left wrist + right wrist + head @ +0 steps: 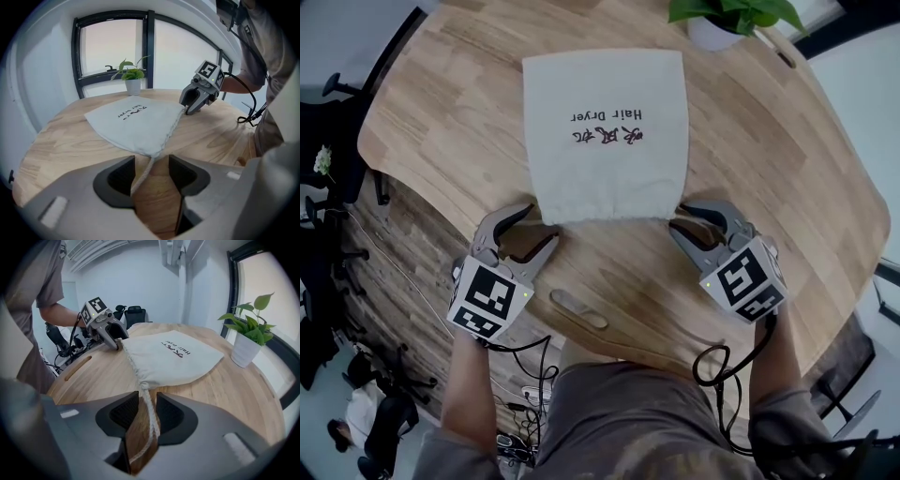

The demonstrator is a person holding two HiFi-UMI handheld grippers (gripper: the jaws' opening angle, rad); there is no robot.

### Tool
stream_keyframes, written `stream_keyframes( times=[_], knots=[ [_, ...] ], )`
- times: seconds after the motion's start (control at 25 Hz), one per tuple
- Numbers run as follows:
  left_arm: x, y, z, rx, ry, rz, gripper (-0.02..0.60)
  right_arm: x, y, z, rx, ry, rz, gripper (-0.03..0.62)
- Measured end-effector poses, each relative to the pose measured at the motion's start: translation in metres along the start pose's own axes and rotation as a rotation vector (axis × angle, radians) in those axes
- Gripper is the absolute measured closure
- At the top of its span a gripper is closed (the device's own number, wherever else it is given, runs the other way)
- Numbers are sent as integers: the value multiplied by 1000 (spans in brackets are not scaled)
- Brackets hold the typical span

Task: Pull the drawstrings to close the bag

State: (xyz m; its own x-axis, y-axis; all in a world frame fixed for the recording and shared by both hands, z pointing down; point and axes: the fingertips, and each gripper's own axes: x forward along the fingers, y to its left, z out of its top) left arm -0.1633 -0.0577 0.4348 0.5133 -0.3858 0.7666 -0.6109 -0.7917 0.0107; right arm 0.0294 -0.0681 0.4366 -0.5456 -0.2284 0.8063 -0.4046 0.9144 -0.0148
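A white cloth drawstring bag (605, 169) printed "Hair Dryer" lies flat on the wooden table (441, 112), its gathered mouth toward me. My left gripper (542, 223) sits at the mouth's left corner. In the left gripper view, the left drawstring (143, 176) runs from the bag (136, 124) between the jaws, which stand well apart. My right gripper (680, 216) sits at the right corner. In the right gripper view, the right drawstring (150, 420) leaves the bag (173, 357) and lies in the narrower gap between the pads, which do not pinch it.
A potted plant (722, 23) stands at the table's far edge, behind the bag. A slot (577, 309) is cut into the tabletop near my edge. Office chairs (328, 122) and cables sit on the floor to the left.
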Motion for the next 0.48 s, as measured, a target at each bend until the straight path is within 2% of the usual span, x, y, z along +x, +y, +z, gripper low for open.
stream_keyframes(
  times=[0.28, 0.36, 0.48],
  knots=[
    [-3, -2, -6, 23, 30, -23, 409, 0, 2, -2, -9, 4, 9, 462],
    [-6, 1, -9, 33, 48, -14, 446, -1, 3, -2, -15, 3, 12, 468],
    [-8, 5, -13, 53, 61, 6, 560, -1, 5, -1, -27, 1, 14, 484]
  ],
)
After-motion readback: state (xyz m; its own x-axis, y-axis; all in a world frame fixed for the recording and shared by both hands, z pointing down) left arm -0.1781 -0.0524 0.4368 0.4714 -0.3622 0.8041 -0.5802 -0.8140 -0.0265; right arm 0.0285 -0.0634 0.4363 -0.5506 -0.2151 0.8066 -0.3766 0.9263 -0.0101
